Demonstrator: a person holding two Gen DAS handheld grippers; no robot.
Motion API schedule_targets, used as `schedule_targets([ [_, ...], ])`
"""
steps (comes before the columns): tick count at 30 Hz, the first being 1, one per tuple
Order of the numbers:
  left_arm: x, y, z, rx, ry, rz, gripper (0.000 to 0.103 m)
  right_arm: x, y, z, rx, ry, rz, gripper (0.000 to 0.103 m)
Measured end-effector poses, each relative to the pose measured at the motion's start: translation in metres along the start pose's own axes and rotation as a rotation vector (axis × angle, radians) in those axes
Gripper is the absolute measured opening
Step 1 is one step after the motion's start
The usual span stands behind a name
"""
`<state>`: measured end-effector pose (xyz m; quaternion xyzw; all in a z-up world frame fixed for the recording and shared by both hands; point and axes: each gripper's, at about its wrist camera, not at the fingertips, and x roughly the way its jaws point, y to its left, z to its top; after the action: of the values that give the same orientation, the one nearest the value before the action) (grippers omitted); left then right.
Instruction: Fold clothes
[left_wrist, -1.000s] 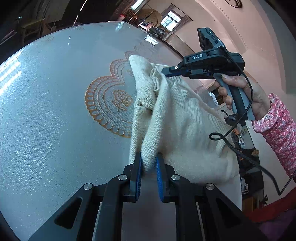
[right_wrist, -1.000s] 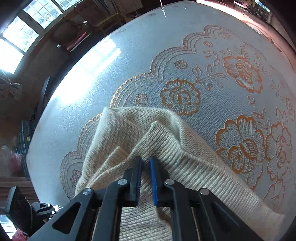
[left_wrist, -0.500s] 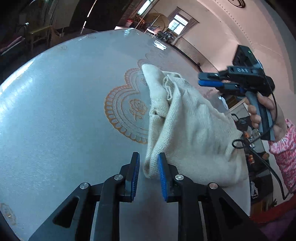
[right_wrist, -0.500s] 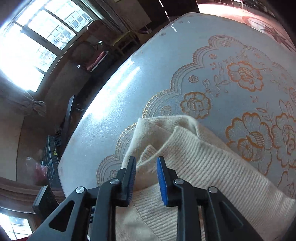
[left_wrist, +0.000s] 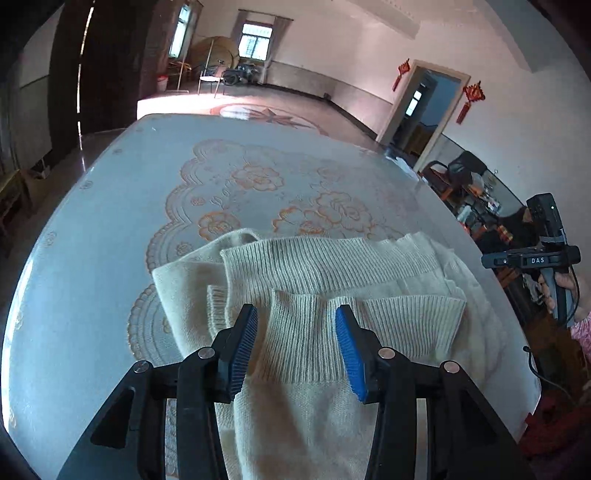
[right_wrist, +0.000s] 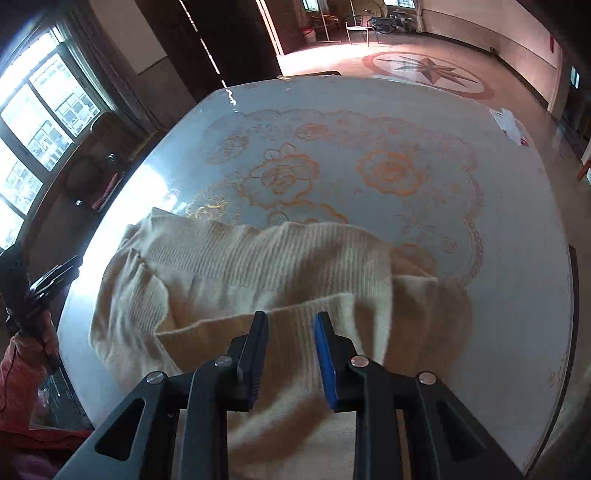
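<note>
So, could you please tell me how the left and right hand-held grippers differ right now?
The left hand-held gripper stands wider, its jaws opening; the right hand-held gripper shows a narrower gap. The left one frames a ribbed cuff of the cream sweater; the right one looks over a blurred knit edge. Shared: blue pads, and neither pinches the sweater lying on the table.

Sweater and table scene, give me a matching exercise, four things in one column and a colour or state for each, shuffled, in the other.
1 sweater
2 tablecloth
3 left gripper
4 sleeve

A pink, patterned
B jaws opening, nothing gripped
C cream knit, lying folded
D pale with orange flowers

Pairs: 1-C, 2-D, 3-B, 4-A
</note>
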<state>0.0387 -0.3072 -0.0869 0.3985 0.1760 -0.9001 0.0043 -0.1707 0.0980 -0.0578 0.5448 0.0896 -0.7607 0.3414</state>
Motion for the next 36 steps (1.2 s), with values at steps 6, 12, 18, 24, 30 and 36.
schedule_targets([
  [6,0.05,0.001,-0.002,0.018,0.178,-0.003,0.046,0.027,-0.009,-0.014,-0.056,0.015,-0.065,0.026],
  [12,0.06,-0.003,-0.009,0.097,0.22,0.006,0.052,0.062,-0.007,0.001,-0.149,0.071,-0.132,0.026],
  [18,0.06,-0.011,-0.009,0.158,0.192,0.042,0.034,0.079,-0.017,0.013,-0.098,0.116,-0.056,0.007],
  [24,0.047,-0.005,-0.004,0.103,0.152,0.0,0.007,0.058,-0.034,0.025,0.013,0.028,-0.038,0.002],
  [30,0.01,0.001,0.005,0.037,-0.012,0.011,0.007,0.025,-0.052,0.032,0.094,-0.073,-0.034,0.002],
  [36,-0.006,0.017,0.005,-0.059,-0.15,0.086,0.007,0.024,-0.078,0.029,0.209,-0.13,-0.042,0.002],
])
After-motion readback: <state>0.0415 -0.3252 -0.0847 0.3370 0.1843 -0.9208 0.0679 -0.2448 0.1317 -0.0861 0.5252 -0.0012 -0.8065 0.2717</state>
